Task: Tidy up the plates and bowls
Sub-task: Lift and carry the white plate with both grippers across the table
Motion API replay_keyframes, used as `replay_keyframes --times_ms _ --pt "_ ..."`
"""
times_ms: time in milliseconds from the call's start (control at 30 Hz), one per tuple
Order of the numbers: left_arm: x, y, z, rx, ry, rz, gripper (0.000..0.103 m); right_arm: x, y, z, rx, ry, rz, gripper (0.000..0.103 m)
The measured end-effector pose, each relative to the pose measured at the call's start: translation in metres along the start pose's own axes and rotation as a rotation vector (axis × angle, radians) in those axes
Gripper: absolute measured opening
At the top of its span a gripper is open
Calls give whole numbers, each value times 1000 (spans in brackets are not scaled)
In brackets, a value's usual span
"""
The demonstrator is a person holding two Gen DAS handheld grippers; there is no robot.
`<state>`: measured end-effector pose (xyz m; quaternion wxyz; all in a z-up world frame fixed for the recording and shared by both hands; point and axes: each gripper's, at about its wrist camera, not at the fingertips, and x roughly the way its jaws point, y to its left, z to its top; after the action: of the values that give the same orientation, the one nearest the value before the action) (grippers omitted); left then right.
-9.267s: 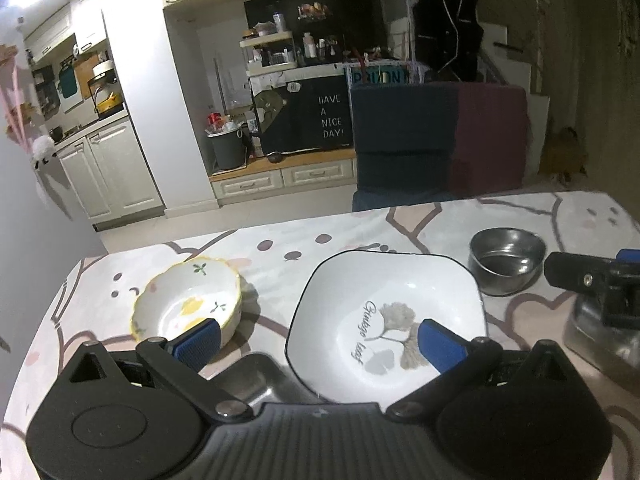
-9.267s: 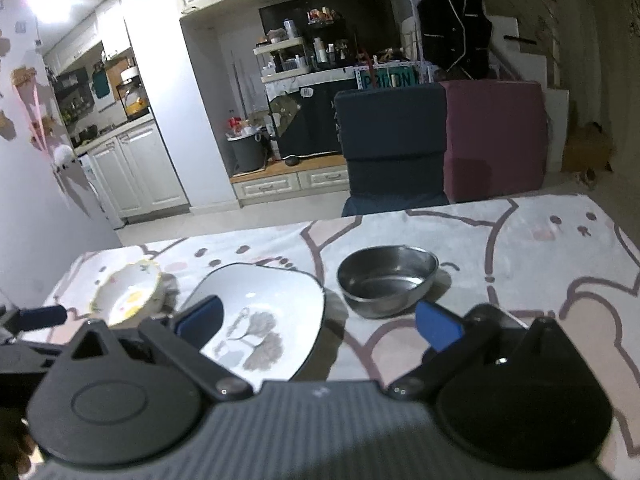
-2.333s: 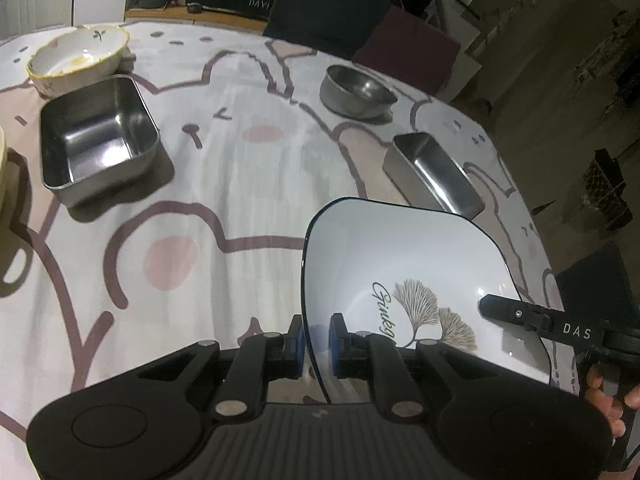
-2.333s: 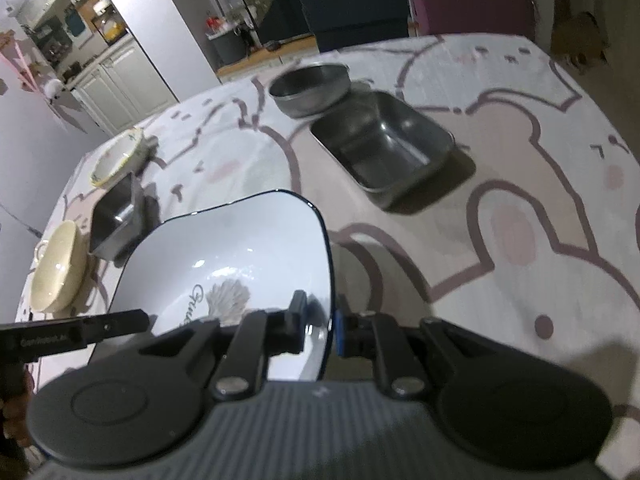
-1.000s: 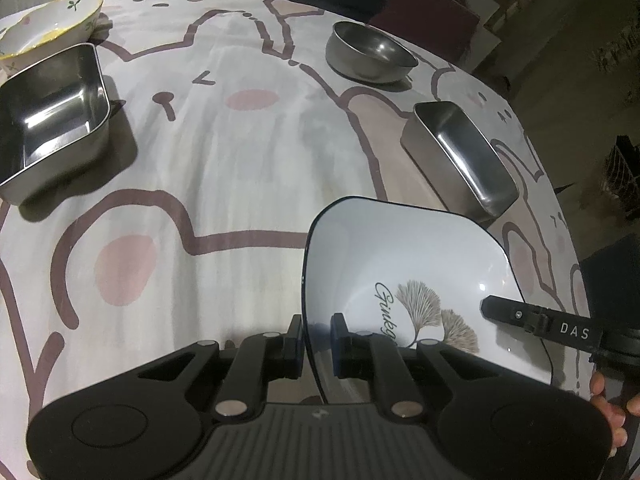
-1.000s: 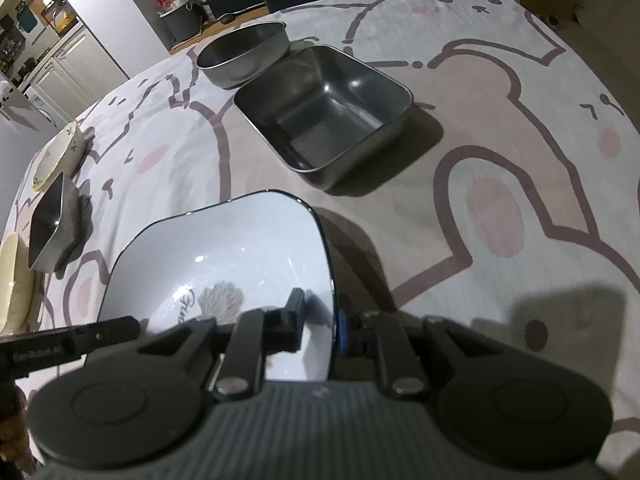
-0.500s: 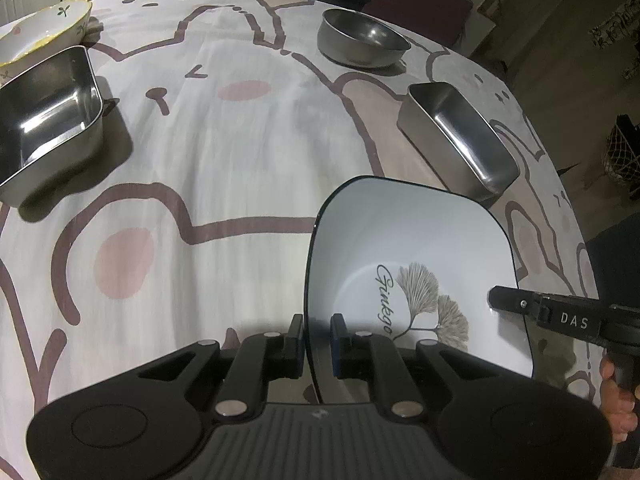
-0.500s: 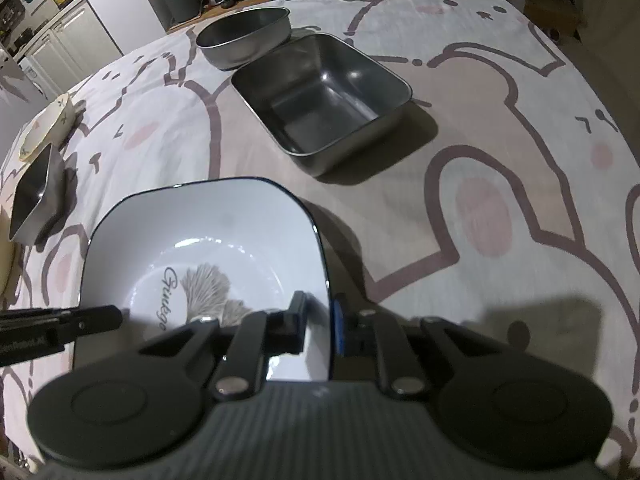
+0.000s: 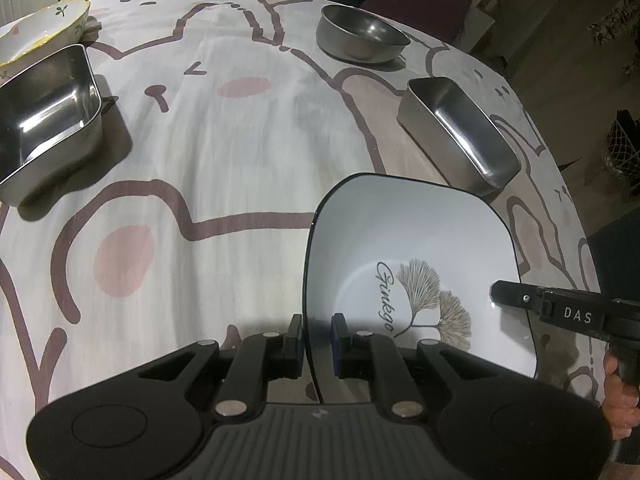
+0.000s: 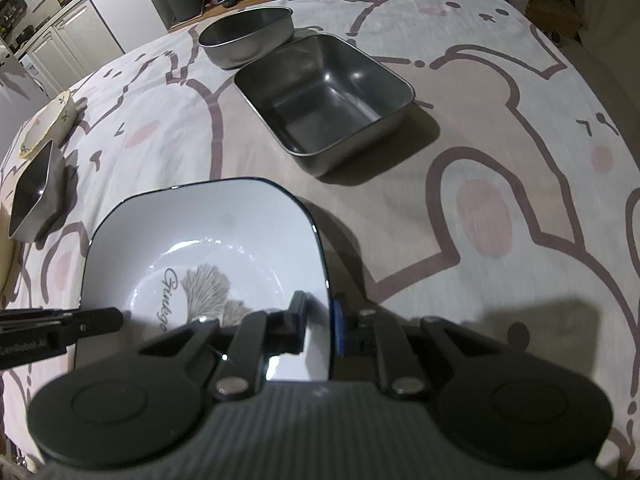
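Note:
A square white plate (image 9: 420, 252) with a dark rim and a ginkgo leaf print sits low over the near right part of the table. My left gripper (image 9: 317, 332) is shut on its left rim. My right gripper (image 10: 320, 320) is shut on its right rim, and the plate fills the near left of the right wrist view (image 10: 204, 256). The right gripper's arm (image 9: 568, 312) crosses the plate's right edge in the left wrist view.
A rectangular steel tray (image 9: 460, 132) lies just beyond the plate, with a round steel bowl (image 9: 360, 38) behind it. A square steel container (image 9: 44, 112) and a floral ceramic bowl (image 9: 40, 36) stand at the left. A cream dish's edge (image 10: 5, 260) shows far left.
Both grippers have carried the plate toward the near right part of the table and lowered it. Over the last second the plate has turned and levelled slightly.

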<state>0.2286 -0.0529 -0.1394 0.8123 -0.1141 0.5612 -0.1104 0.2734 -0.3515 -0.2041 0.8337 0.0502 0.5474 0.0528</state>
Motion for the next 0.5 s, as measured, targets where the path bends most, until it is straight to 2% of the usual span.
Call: replay_keyframes --times_ms 500 --pt "1 0 -1 23 -3 12 14 1 -1 1 -15 -1 4 16"
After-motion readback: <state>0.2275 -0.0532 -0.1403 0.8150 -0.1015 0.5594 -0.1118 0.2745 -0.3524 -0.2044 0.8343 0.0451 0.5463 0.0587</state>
